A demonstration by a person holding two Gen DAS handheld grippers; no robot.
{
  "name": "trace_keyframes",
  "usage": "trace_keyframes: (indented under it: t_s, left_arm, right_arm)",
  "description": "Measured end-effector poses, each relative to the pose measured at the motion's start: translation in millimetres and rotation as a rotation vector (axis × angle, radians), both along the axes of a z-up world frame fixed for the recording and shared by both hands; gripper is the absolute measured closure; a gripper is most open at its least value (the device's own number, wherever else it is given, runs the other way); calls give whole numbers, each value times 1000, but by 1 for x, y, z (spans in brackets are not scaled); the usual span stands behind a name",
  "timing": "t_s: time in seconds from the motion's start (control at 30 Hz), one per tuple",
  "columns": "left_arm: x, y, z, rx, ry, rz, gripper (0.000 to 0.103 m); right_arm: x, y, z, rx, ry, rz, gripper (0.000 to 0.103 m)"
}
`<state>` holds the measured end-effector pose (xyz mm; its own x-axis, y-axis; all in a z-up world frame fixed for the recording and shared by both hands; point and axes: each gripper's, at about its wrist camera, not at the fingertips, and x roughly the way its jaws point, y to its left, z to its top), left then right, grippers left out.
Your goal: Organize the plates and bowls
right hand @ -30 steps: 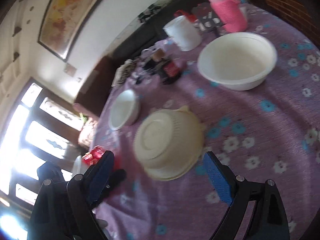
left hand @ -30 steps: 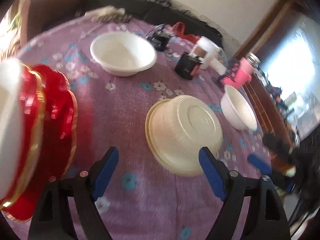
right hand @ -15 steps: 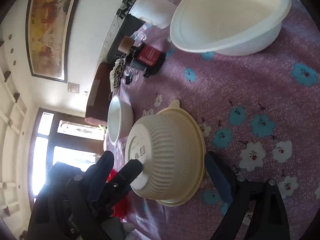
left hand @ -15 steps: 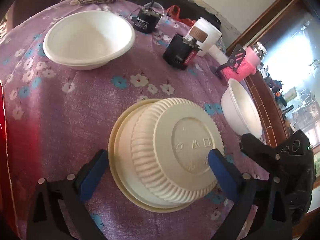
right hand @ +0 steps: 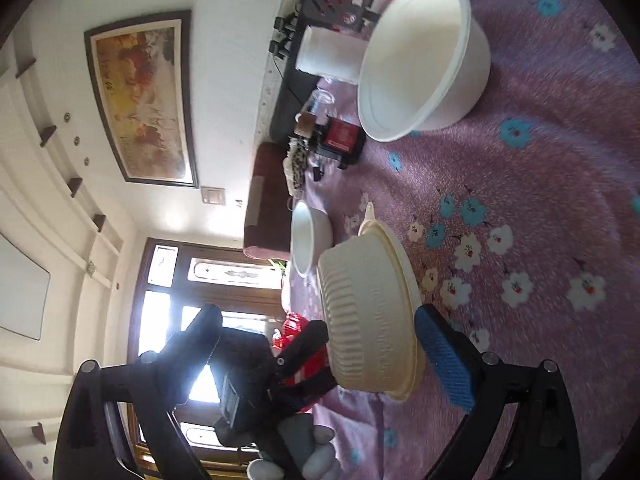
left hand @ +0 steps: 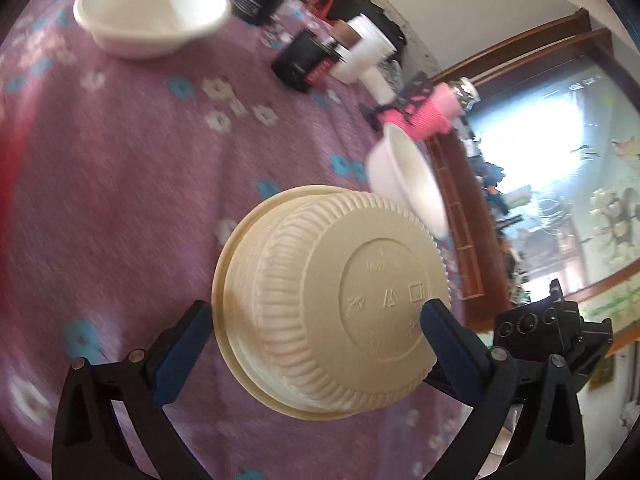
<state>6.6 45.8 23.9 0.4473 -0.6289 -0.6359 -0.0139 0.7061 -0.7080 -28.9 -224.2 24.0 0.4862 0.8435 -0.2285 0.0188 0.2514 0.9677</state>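
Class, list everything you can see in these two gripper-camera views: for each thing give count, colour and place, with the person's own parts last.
Ribbed bowl: one, cream, upside down on the cloth, between both grippers' fingers.
White bowls: two, upright, one far left, one at the right edge.
Tablecloth: one, purple with flowers.
Black box: one, black and red, far side.
White cup: one, beside the box.
Pink-sleeved bottle: one, right edge.
Painting: one, dark-framed, on the wall.
Red stack: red, mostly hidden.
Left gripper: black, blue pads, opening.
Right gripper: same, opening.
Hand: partly seen.
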Motion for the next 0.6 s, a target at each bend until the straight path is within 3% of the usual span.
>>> trace_keyframes:
  t_s: [0.13,0.23,0.3,0.37,0.47,0.6]
  left_arm:
    - [-14,-1,8,-11,-60,0,0]
    - [-20,-8,9,96,-70,-51,1]
    - [-25,-14,-3,89,-56,-75,2]
    - [-37,-18,0,150,-98,-84,1]
    - [-49,-12,10,192,-120,-86,1]
    - [-57,7,25,301,-182,-54,1]
  right_arm:
    - [-18,-4,5,48,-11,33,1]
    - [-26,20,10,183,-49,153,3]
    - [-30,50,35,109,-129,213,3]
    - [-27,74,51,47,-171,254,3]
    - [-24,77,65,-140,-200,163,3]
    - [-30,46,63,-405,-169,-16,3]
